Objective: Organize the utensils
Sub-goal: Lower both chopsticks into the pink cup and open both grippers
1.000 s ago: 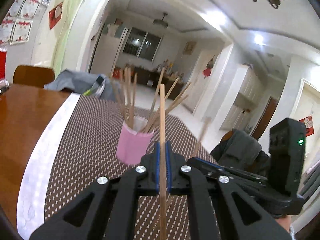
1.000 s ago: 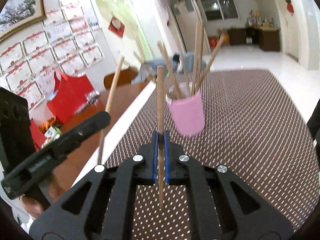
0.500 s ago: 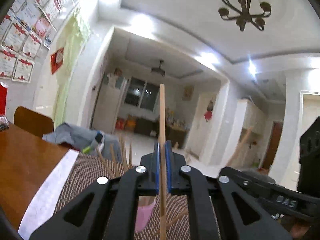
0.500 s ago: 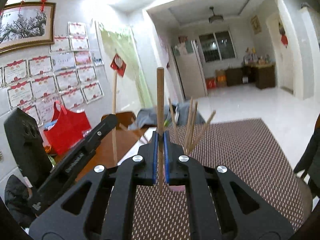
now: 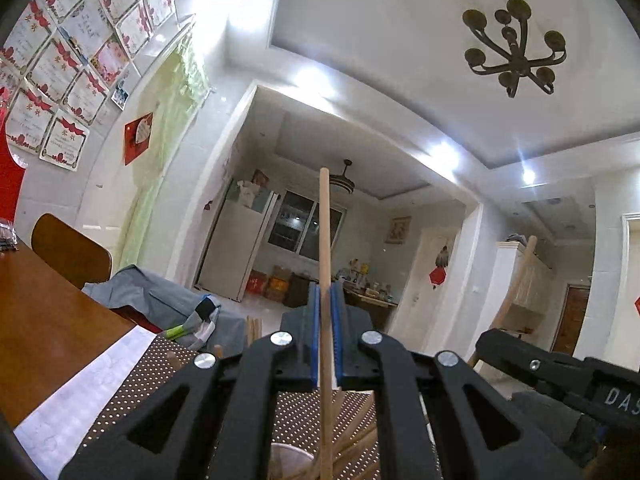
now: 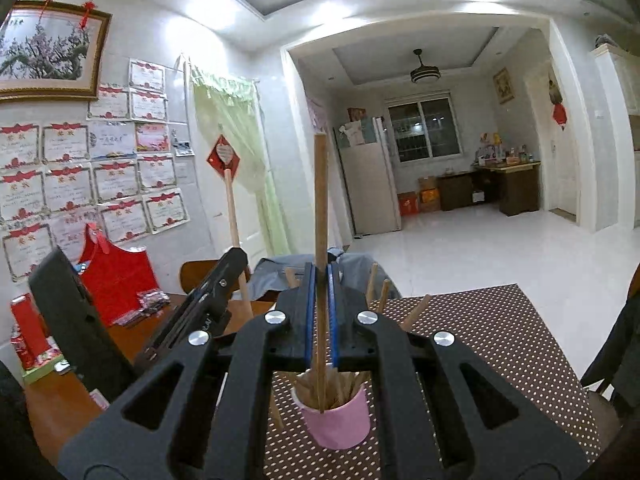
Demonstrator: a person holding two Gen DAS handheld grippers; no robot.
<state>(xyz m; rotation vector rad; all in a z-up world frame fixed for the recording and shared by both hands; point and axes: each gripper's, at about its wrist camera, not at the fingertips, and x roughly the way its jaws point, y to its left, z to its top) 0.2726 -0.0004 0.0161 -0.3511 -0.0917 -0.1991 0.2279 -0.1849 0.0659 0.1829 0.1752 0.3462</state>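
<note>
A pink cup (image 6: 336,420) holding several wooden chopsticks stands on the dotted brown mat (image 6: 500,344). My right gripper (image 6: 320,308) is shut on an upright wooden chopstick (image 6: 320,200) whose lower tip reaches into the cup. My left gripper (image 5: 327,328) is shut on another upright wooden chopstick (image 5: 325,240); the cup rim (image 5: 290,454) shows just below it. The left gripper also shows at the left of the right wrist view (image 6: 224,276), and the right gripper at the right of the left wrist view (image 5: 500,344).
A wooden table (image 5: 44,320) carries a white runner (image 5: 92,384) under the mat. A wooden chair (image 5: 68,252) with grey clothing (image 5: 156,300) stands at the far end. A red bag (image 6: 116,280) and a red can (image 6: 24,328) stand at left.
Both grippers have risen and tilted up with their chopsticks, coming over the cup. The right chopstick's tip now dips into the cup.
</note>
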